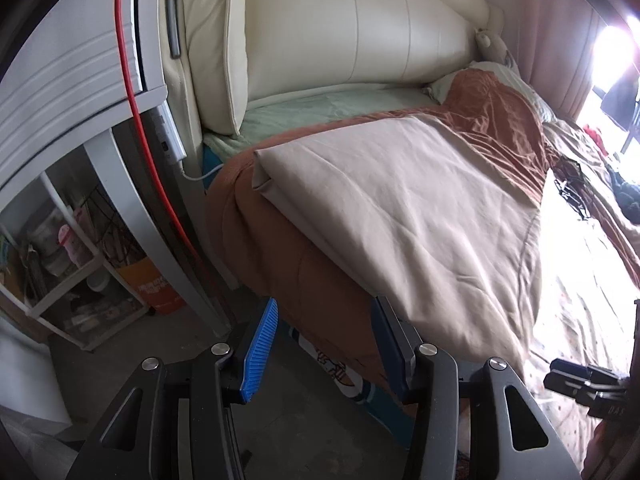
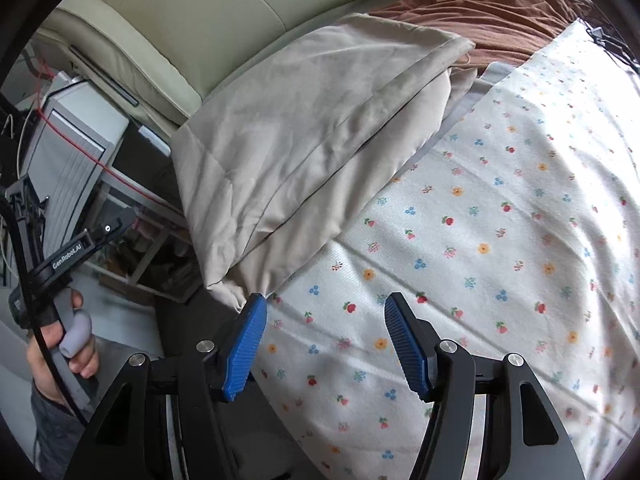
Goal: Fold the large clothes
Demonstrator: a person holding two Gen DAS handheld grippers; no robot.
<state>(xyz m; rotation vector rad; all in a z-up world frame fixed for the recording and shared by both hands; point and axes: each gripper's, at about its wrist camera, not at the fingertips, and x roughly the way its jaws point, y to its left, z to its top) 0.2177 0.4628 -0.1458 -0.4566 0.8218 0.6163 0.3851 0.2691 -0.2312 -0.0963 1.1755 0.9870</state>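
Note:
A folded beige cloth (image 1: pixel 404 216) lies on the bed, over a rust-brown blanket (image 1: pixel 500 120); it also shows in the right wrist view (image 2: pixel 304 136). A white floral sheet (image 2: pixel 500 248) is spread flat beside it. My left gripper (image 1: pixel 324 312) is open and empty, hovering at the bed's near edge by the beige cloth's corner. My right gripper (image 2: pixel 324 308) is open and empty, just above the floral sheet near the beige cloth's lower corner. The left gripper also shows at the left of the right wrist view (image 2: pixel 120 220), held in a hand.
A cream padded headboard (image 1: pixel 352 28) stands at the back. A white shelf unit (image 1: pixel 80 240) with clutter and a red cable (image 1: pixel 132 80) stand left of the bed. Dark clothes (image 1: pixel 624 196) lie at the far right near a bright window.

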